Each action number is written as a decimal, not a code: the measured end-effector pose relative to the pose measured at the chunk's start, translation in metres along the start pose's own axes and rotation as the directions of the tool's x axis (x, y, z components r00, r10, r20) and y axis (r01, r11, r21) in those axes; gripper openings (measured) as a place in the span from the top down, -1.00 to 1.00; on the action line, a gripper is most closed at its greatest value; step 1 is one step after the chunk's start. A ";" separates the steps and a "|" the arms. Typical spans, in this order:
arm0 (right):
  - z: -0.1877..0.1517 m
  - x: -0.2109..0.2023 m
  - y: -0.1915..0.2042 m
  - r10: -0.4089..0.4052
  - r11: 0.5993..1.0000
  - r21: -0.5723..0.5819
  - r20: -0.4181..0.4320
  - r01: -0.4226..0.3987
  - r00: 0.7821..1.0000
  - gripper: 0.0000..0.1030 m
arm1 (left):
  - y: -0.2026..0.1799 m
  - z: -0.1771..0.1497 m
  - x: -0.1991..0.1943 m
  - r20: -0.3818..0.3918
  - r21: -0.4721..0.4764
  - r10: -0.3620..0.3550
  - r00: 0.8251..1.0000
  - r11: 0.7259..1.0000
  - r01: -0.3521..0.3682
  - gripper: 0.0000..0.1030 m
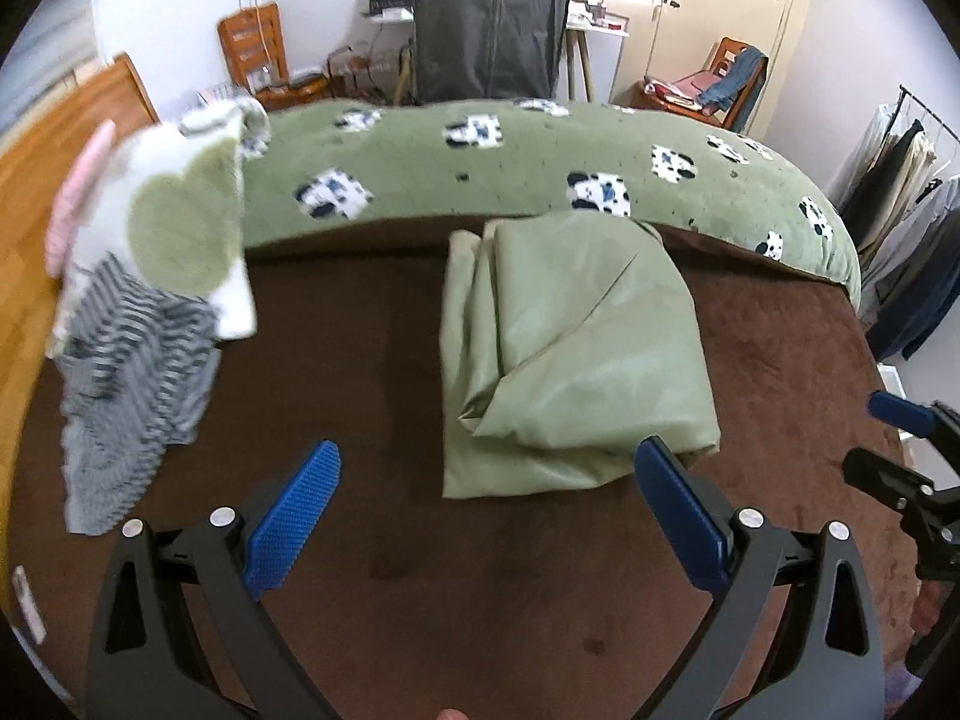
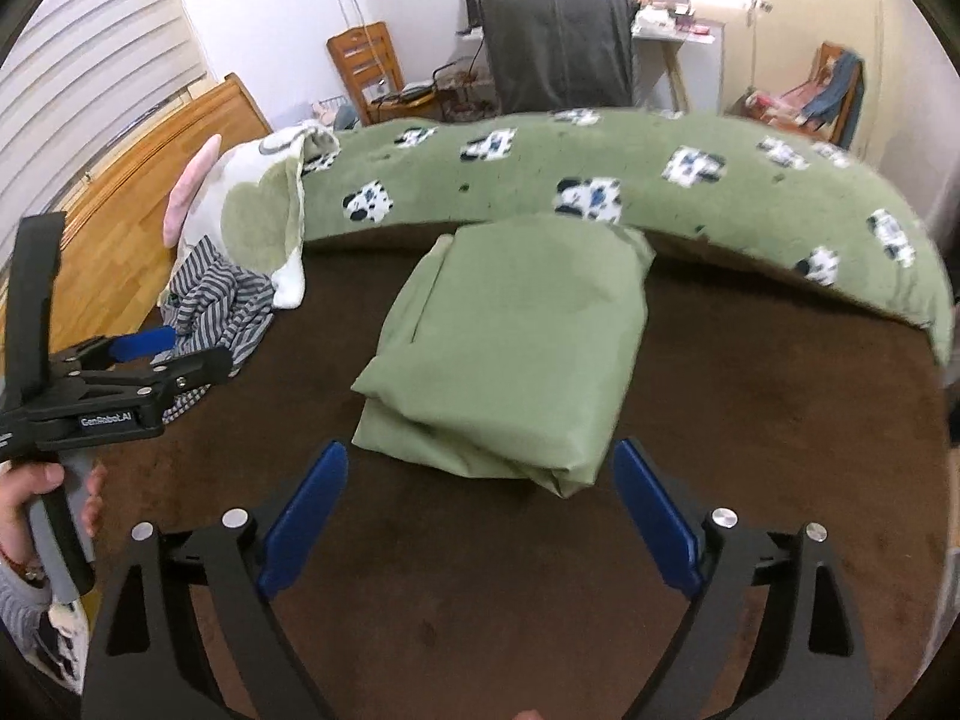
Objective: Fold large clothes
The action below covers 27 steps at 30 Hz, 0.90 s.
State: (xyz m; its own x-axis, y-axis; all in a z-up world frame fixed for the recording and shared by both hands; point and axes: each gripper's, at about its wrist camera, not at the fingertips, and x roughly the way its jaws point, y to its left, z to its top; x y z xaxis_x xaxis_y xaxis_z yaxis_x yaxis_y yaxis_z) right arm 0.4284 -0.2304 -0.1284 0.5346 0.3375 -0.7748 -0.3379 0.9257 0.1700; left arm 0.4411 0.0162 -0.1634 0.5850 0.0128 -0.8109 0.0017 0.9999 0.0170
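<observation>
A light green garment lies folded into a thick rectangle on the brown bed cover; it also shows in the right wrist view. My left gripper is open and empty, hovering just in front of the garment's near edge. My right gripper is open and empty, also just short of the near edge. The left gripper shows from the side in the right wrist view, and the right gripper sits at the right edge of the left wrist view.
A green quilt with cow patches is rolled along the far side of the bed. A striped garment and a green-and-white pillow lie at the left by the wooden headboard. Chairs, a desk and a clothes rack stand beyond.
</observation>
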 end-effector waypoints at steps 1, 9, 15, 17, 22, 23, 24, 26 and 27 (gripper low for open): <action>-0.003 -0.011 0.004 -0.016 1.000 -0.005 0.008 0.016 1.000 -0.75 | -0.002 -0.001 -0.010 0.005 0.000 0.004 1.000 1.000 -0.004 -0.87; -0.040 -0.093 0.037 -0.079 0.997 0.002 0.060 0.079 0.995 -0.75 | -0.017 -0.038 -0.093 0.032 0.008 0.026 0.999 1.000 -0.026 -0.87; -0.084 -0.148 0.067 -0.113 0.993 0.031 0.100 0.111 0.988 -0.75 | -0.022 -0.086 -0.149 0.044 0.048 0.016 0.999 0.999 -0.018 -0.87; -0.099 -0.163 0.076 -0.117 0.992 0.064 0.109 0.110 0.987 -0.75 | -0.021 -0.101 -0.164 0.052 0.066 0.000 0.999 0.998 -0.003 -0.87; -0.131 -0.180 0.095 -0.161 0.984 0.104 0.146 0.147 0.976 -0.75 | -0.008 -0.129 -0.187 0.090 0.066 -0.022 0.996 0.998 0.016 -0.87; -0.135 -0.179 0.097 -0.169 0.983 0.100 0.148 0.156 0.974 -0.75 | -0.006 -0.133 -0.187 0.095 0.063 -0.021 0.995 0.998 0.015 -0.87; -0.140 -0.178 0.100 -0.169 0.983 0.099 0.151 0.155 0.974 -0.75 | -0.004 -0.137 -0.187 0.101 0.057 -0.023 0.995 0.998 0.018 -0.87; -0.149 -0.169 0.105 -0.170 0.983 0.100 0.145 0.157 0.975 -0.75 | 0.000 -0.146 -0.181 0.109 0.049 -0.023 0.994 0.999 0.017 -0.87; -0.153 -0.164 0.107 -0.173 0.982 0.099 0.145 0.160 0.974 -0.75 | 0.002 -0.150 -0.177 0.109 0.048 -0.022 0.994 0.999 0.017 -0.87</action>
State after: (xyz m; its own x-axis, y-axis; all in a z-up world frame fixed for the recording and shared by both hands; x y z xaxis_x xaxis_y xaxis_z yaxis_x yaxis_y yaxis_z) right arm 0.1859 -0.2131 -0.0765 0.6918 0.1932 -0.6957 -0.1694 0.9801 0.1037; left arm 0.2160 0.0172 -0.1081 0.6698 -0.0110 -0.7425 0.0509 0.9982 0.0312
